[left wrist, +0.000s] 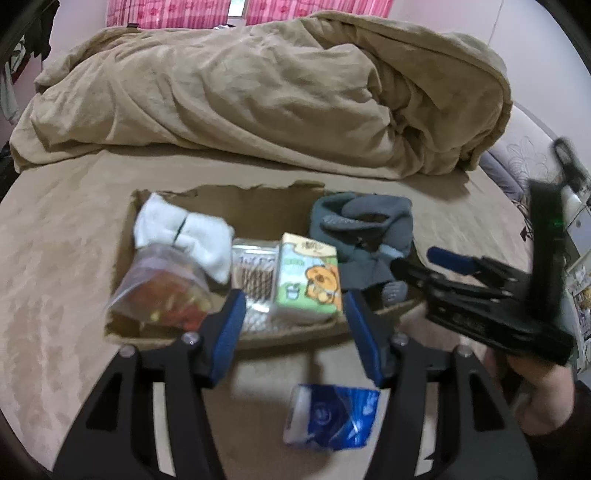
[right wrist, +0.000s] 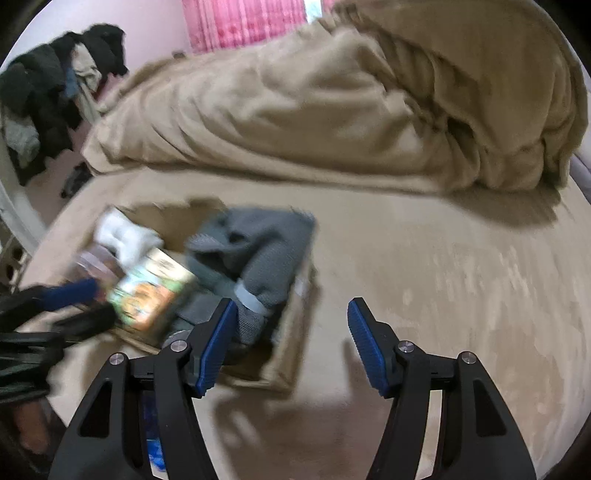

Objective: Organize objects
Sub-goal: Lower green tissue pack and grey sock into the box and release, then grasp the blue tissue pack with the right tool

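A shallow cardboard box (left wrist: 221, 195) lies on the bed. It holds white socks (left wrist: 188, 236), a clear bag of snacks (left wrist: 162, 291), a packet of striped sticks (left wrist: 255, 280), a green tissue pack with a cartoon bear (left wrist: 308, 284) and grey socks (left wrist: 365, 229). A blue tissue pack (left wrist: 332, 417) lies on the bed in front of the box. My left gripper (left wrist: 295, 321) is open and empty, above the box's near edge. My right gripper (right wrist: 291, 339) is open and empty, over the box's right corner (right wrist: 291, 369). It also shows in the left wrist view (left wrist: 424, 264).
A rumpled tan duvet (left wrist: 277, 92) is piled across the back of the bed. The tan sheet (right wrist: 461, 277) stretches to the right of the box. Dark clothes (right wrist: 44, 96) hang at the left. Pink curtains (left wrist: 177, 11) are behind.
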Demonstrator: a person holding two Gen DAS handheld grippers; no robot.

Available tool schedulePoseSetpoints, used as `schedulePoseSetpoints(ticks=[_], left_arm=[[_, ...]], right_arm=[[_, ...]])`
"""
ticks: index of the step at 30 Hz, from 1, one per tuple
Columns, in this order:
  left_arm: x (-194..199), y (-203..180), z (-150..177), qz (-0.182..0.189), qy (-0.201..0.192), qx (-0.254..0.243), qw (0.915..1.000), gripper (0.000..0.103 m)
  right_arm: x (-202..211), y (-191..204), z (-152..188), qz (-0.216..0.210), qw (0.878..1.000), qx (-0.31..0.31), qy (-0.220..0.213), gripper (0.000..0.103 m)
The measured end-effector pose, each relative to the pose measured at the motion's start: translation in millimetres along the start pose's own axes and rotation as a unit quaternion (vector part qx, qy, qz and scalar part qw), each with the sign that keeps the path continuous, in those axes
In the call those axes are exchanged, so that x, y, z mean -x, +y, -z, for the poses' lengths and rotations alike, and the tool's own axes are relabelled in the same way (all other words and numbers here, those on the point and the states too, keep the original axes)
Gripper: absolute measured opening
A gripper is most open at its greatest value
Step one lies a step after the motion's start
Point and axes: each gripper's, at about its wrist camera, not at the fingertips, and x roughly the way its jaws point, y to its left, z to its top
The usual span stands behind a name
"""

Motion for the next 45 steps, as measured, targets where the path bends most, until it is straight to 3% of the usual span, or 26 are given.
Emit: schedulePoseSetpoints(ticks=[4,9,16,21,30,38,45], left_arm=[[14.4,6.3,6.0,-0.001,-0.009,0.010,0.9999,0.067],[33.8,10.2,11.1,-0.010,-0.018,0.012,0.9997,0.069],[73.2,17.0,23.4,-0.019,-0.019,0.014,0.9995,0.071],[110.1,15.4,34.4,-0.026,-0.033,-0.007,0.9991,0.071],[155.5,24.0,58.3,-0.034,-0.050,-0.010,0.9981,0.071],[150.7,40.2,82.4,-0.041,-0.036,0.012,0.9985,0.071],[128.7,56.9,99.9,-0.064,-0.015,0.021,0.9976,0.071]], right_arm=[[-7.1,-9.6,5.1,0.000,1.000,-0.020,0.005,0.068],[12.8,-4.9,6.0,0.004,1.000,-0.018,-0.005,0.068],[64.9,13.2,11.0,-0.006,1.000,-0.012,-0.026,0.069],[108.2,29.9,14.9,-0.007,0.999,0.001,-0.052,0.081],[165.4,48.1,28.5,-0.016,0.997,-0.006,-0.077,0.084],[165.7,72.1,46.0,-0.036,0.998,0.008,-0.058,0.084],[121.2,88.3,73.6,-0.051,0.998,0.021,0.000,0.084]])
